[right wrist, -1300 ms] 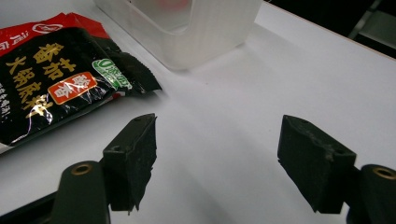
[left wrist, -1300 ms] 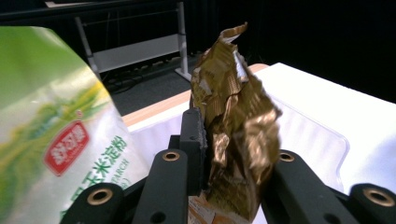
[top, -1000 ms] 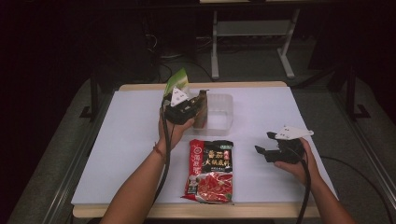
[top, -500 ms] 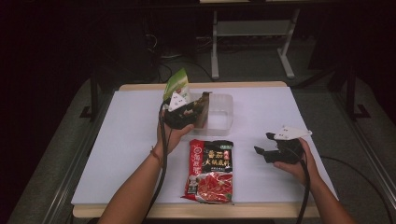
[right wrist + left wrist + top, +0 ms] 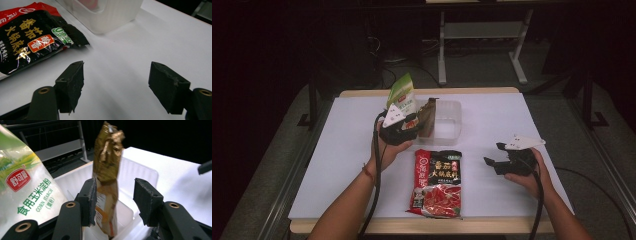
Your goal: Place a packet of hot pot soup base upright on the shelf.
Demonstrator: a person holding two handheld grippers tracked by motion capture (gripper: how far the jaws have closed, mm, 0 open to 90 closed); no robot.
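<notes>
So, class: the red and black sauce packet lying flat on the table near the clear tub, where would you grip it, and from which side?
Grip the red and black sauce packet by its near right edge, coming in low from the right with the open right hand-held gripper. It lies flat, so only a thin sealed edge fits between the jaws, and that side probably faces the waiting gripper with bare table between them.

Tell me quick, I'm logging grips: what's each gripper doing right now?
Left gripper: jaws have just been opening, gold packet between them over the bin, right pad clear of it.
Right gripper: open, holding nothing, above the table.
</notes>
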